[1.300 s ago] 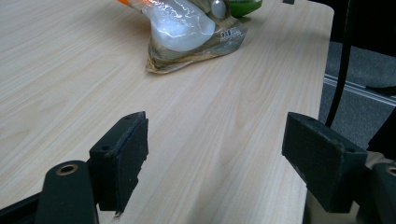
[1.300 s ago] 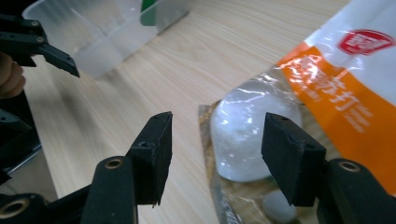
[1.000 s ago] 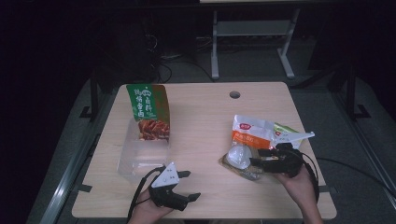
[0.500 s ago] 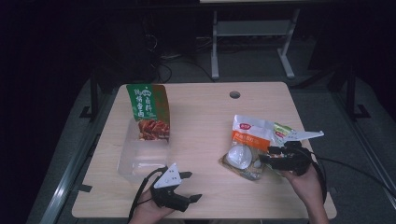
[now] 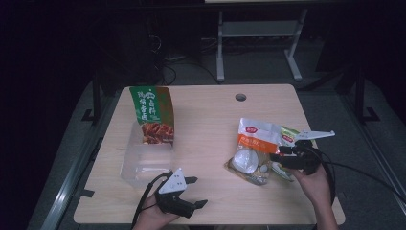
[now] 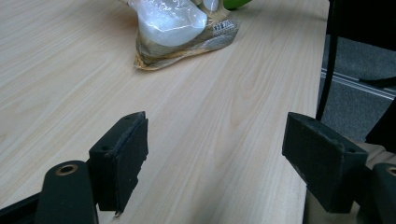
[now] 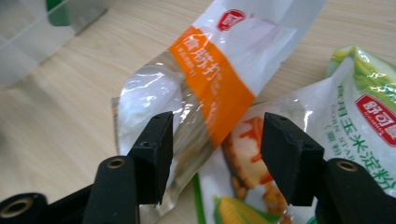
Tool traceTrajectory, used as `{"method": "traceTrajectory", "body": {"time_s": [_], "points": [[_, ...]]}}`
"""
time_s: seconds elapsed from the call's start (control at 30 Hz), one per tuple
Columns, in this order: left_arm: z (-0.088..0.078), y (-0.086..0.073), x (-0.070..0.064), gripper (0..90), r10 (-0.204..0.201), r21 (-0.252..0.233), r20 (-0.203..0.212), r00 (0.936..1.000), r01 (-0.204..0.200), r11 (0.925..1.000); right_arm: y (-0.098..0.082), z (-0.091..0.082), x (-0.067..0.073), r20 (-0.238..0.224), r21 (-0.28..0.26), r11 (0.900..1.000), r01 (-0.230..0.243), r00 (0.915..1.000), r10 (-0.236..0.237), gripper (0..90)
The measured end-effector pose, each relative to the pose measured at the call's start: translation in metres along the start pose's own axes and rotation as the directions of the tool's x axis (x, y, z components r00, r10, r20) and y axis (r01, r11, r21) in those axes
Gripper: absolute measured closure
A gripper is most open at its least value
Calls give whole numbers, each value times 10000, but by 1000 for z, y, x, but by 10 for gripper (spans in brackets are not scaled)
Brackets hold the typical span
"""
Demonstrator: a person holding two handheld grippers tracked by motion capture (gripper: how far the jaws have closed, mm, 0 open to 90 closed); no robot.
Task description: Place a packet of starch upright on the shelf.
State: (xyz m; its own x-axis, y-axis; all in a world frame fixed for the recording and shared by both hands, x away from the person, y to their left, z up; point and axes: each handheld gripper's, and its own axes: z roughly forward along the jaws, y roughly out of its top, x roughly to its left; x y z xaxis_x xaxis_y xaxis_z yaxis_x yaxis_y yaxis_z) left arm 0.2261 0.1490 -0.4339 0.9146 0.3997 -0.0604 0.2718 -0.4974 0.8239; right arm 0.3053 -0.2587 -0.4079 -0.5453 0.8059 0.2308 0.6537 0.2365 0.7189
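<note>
The right claw [image 5: 283, 157] is spread, its jaws having just narrowed a little, poised at the orange pouch [image 5: 253, 148] at 4 o'clock on the bench [image 5: 210, 124], pads clear of it. A corn pouch [image 7: 355, 140] lies under it. The left claw [image 5: 194, 191] rests spread at 7 o'clock, holding nothing.

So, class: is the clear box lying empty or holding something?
Holding something: the green packet stands propped inside the clear box.

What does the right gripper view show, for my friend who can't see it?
Two black jaws stand open around the edge of a white and orange food packet lying on a wooden table. A green and white corn packet lies beside it, partly underneath.
</note>
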Motion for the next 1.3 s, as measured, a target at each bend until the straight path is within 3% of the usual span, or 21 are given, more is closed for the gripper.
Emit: {"method": "traceTrajectory", "body": {"time_s": [0.1, 0.2, 0.4, 0.57, 0.7, 0.9, 1.03, 1.3], "points": [[0, 0, 0, 222, 3, 17, -5, 10000, -3, 10000, 3, 9, -4, 125, 47, 9999, -134, 9998, 133, 504], [0, 0, 0, 222, -3, -3, -6, 10000, 3, 10000, 3, 17, -2, -32, 0, 9997, -235, 9997, 235, 548], [1, 0, 0, 222, -10, 7, 28, 10000, 10, 10000, 6, 30, 4, 111, 130, 9999, -12, 9999, 11, 654], [2, 1, -1, 222, 6, 19, 52, 10000, -6, 10000, 7, 31, 9, 88, 68, 9996, 268, 9996, -269, 810], [3, 1, -1, 222, -11, 24, 45, 10000, 11, 10000, 7, 30, 12, -129, -23, 9994, 356, 9993, -356, 876], [4, 2, 0, 223, -57, -21, 67, 10000, 57, 10000, 8, 25, 15, -611, -340, 9988, 362, 9974, -383, 895], [4, 2, 0, 224, -105, -26, 2, 9999, 105, 9999, 11, 21, 24, -967, -634, 9957, 673, 9926, -733, 896], [6, 4, 2, 226, -260, -117, -36, 9997, 260, 9996, 20, 11, 48, -1510, -1135, 9816, 1538, 9738, -1700, 899]]}}
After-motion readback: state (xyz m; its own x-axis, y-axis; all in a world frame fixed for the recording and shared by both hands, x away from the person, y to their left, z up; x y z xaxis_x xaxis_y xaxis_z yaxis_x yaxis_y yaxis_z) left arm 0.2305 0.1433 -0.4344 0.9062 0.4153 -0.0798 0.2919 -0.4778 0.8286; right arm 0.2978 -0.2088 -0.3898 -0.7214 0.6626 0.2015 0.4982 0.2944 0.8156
